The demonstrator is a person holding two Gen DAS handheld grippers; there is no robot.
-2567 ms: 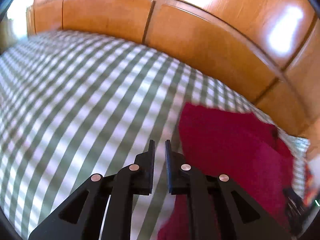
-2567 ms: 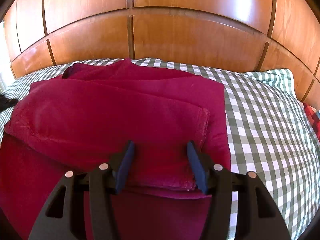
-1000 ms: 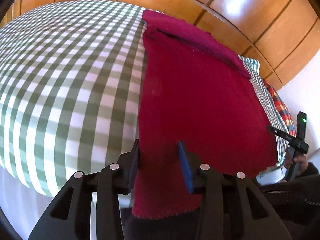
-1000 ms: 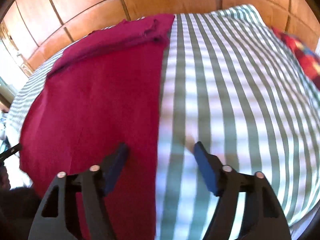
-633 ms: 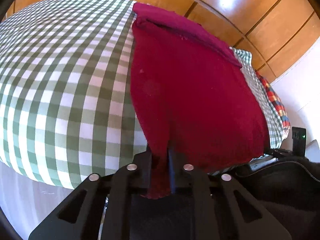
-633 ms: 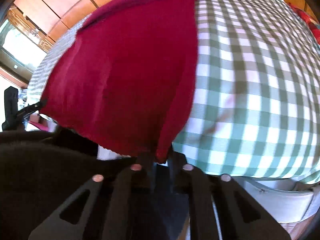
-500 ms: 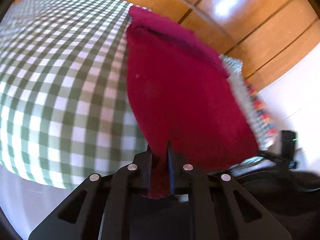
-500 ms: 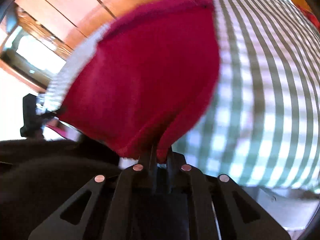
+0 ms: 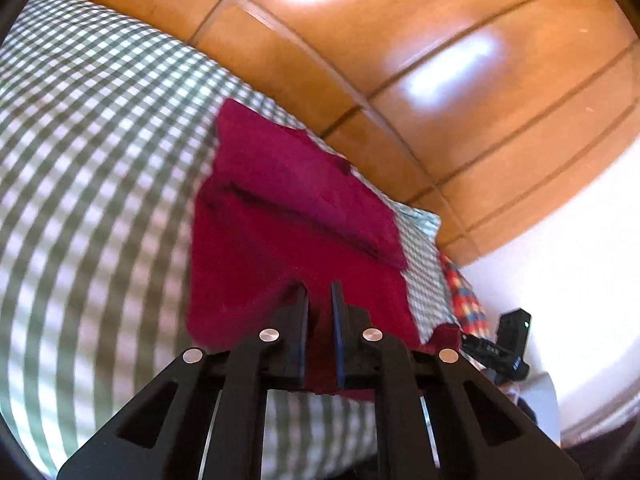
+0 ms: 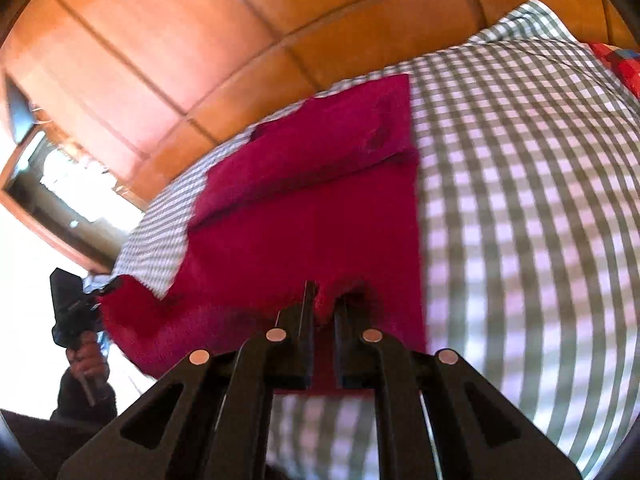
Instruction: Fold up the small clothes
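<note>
- My left gripper point(image 9: 319, 300) is clenched on the near hem of the dark red knit garment point(image 9: 288, 216); my right gripper point(image 10: 323, 300) pinches the other near corner.
- Garment lies on the green-and-white checked bedcover point(image 9: 92, 152), far end by the wooden panelled headboard point(image 9: 400, 60).
- Done: far end already doubled back into a thick band (looks neat).
- Left, I judge: carry the lifted near edge over that band, release, flatten.
</note>
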